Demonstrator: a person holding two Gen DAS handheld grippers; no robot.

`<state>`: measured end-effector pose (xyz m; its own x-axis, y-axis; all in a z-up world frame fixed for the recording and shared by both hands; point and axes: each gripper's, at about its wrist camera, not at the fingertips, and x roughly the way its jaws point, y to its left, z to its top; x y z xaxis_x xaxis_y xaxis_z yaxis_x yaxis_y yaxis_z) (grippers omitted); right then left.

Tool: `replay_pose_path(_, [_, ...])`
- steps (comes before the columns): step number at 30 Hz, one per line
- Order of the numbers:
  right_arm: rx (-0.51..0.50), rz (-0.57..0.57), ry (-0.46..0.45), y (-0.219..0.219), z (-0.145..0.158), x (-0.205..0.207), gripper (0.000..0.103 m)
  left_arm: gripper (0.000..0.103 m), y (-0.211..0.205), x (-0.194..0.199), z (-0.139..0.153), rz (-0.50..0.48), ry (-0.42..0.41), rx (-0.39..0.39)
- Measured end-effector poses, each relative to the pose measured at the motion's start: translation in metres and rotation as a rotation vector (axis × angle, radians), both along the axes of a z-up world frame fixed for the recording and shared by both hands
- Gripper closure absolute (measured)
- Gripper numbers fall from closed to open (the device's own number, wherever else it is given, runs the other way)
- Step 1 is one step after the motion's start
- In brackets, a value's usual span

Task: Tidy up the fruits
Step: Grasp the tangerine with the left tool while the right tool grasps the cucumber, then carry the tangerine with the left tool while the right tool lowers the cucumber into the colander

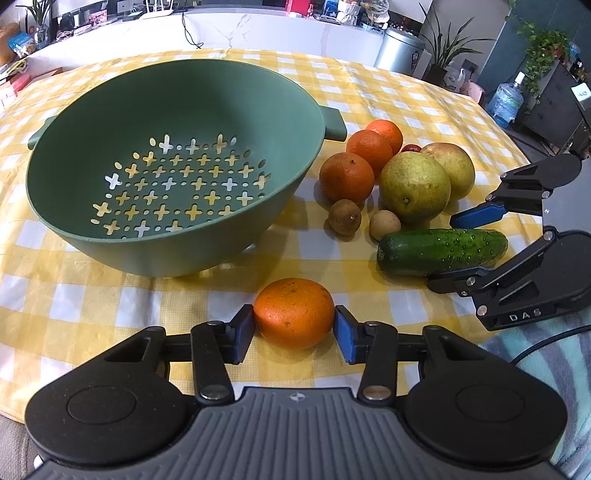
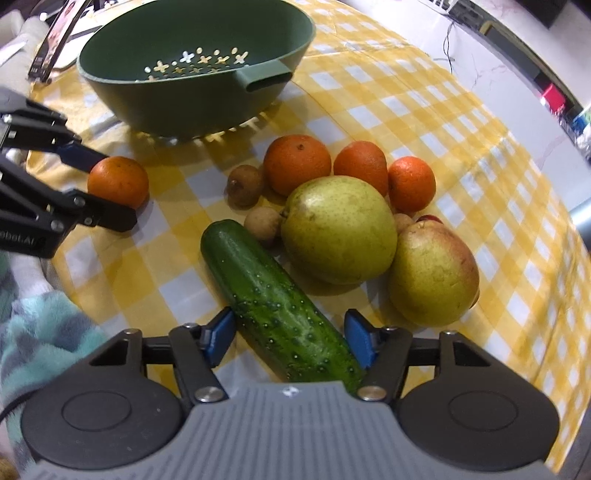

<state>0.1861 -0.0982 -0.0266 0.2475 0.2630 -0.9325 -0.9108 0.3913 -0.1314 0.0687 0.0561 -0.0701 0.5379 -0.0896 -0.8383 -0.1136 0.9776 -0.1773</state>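
Note:
My left gripper (image 1: 294,332) is shut on an orange (image 1: 294,313) that rests on the yellow checked cloth just in front of the green colander (image 1: 74,206); it also shows in the right wrist view (image 2: 118,181). My right gripper (image 2: 290,341) is open, its jaws on both sides of the near end of a cucumber (image 2: 273,295) without clamping it. The colander is empty. Beside it lie three more oranges (image 1: 346,177), two pears (image 1: 415,187) and two small brown longans (image 1: 345,216).
A small red fruit (image 1: 410,148) sits behind the pears. The checked table (image 1: 388,92) runs back to a white counter (image 1: 258,26) with a metal bin (image 1: 400,50). A striped fleece sleeve (image 2: 44,332) is at the near edge.

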Motion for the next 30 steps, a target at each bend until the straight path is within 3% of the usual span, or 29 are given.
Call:
replay_pose_path(5, [-0.017, 0.044, -0.078, 0.002, 0.006, -0.013, 0.053, 0.052, -0.002, -0.004, 0.002, -0.011, -0.016, 0.0])
replay_pose_path(15, [-0.017, 0.049, -0.209, -0.008, 0.026, -0.033, 0.063, 0.052, -0.004, -0.015, 0.018, -0.008, -0.071, 0.015])
replay_pose_path(24, [0.101, -0.066, -0.23, -0.02, 0.058, -0.039, 0.069, 0.052, -0.009, -0.031, 0.05, -0.015, -0.157, 0.009])
replay_pose_path(30, [0.193, -0.078, -0.226, -0.016, 0.094, -0.048, 0.069, 0.052, -0.003, -0.036, 0.078, 0.004, -0.211, 0.018])
